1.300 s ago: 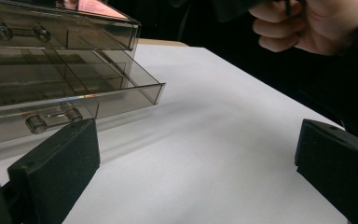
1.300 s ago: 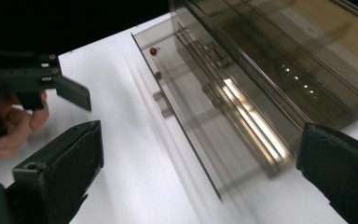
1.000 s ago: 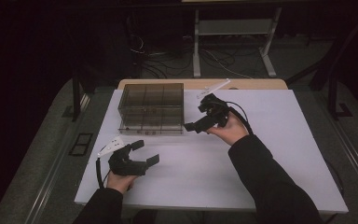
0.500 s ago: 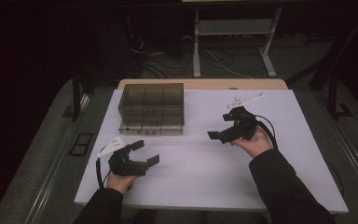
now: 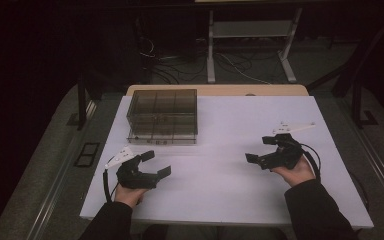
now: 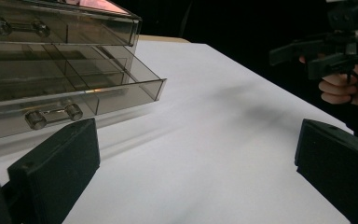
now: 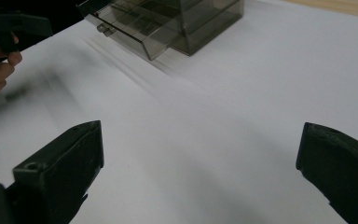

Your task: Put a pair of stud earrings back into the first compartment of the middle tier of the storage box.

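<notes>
Two grippers sit low over my side of the table, both with jaws spread wide and nothing between them. My left gripper [image 5: 155,163] hovers over the white sheet [image 5: 215,185] near the front left, and in the left gripper view its black jaws stand far apart with bare sheet between. My right gripper [image 5: 263,150] is well apart from it, over the right part of the sheet, angled toward the middle; the right gripper view shows its jaws equally parted above plain white surface. I can see the person's right hand [image 5: 294,172] wrapped round that tool, sleeve running off the bottom edge.

Farther back, on the left half of the sheet, stands the smoky clear drawer box [image 5: 163,115]. From the left gripper view its lower drawer [image 6: 74,100] sticks out a little from the body, with a small bar handle [image 6: 53,115] on its front; an upper drawer above looks flush. The box is near my left gripper but not touched by either tool.

Beyond the table lie cables [image 5: 180,60] and a metal stand [image 5: 250,45] on the dark floor.
</notes>
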Tool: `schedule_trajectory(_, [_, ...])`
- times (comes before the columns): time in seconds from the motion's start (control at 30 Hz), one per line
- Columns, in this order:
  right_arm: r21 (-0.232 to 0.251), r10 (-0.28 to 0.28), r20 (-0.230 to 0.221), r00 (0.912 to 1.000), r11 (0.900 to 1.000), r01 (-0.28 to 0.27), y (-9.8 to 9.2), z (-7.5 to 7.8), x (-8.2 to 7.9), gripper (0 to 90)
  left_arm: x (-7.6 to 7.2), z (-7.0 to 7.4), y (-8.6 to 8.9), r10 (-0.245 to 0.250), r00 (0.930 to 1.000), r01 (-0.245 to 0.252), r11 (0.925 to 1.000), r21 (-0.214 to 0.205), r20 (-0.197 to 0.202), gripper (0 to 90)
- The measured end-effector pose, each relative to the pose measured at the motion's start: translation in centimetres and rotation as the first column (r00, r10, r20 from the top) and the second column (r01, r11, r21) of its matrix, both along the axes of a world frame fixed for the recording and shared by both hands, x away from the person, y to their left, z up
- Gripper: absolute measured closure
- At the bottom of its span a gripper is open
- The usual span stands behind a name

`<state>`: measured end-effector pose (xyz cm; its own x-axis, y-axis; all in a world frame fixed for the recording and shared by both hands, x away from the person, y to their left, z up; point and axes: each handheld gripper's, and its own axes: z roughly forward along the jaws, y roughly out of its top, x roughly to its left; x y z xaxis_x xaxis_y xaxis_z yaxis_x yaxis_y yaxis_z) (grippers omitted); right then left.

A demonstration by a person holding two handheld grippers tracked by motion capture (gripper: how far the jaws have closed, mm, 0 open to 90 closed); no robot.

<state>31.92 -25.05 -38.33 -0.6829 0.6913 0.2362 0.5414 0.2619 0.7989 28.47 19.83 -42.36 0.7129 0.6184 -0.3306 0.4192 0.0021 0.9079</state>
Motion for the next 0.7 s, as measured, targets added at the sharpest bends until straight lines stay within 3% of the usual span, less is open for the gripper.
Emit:
schedule_trajectory(0.23, [0.027, -0.059, -0.006, 0.9982, 0.9979, 0.059, -2.4, -1.4, -1.8, 0.2, 0.0, -0.1, -0.1, -0.006, 1.0, 0.006, 0.9999, 0.011, -0.003, 0.0])
schedule_trajectory(0.7, [0.022, -0.113, 0.009, 0.9936, 0.9934, 0.112, -3.9, -3.0, -4.5, 0.2, 0.1, -0.2, -0.3, -0.019, 0.9997, 0.019, 0.9996, 0.023, -0.013, 0.0])
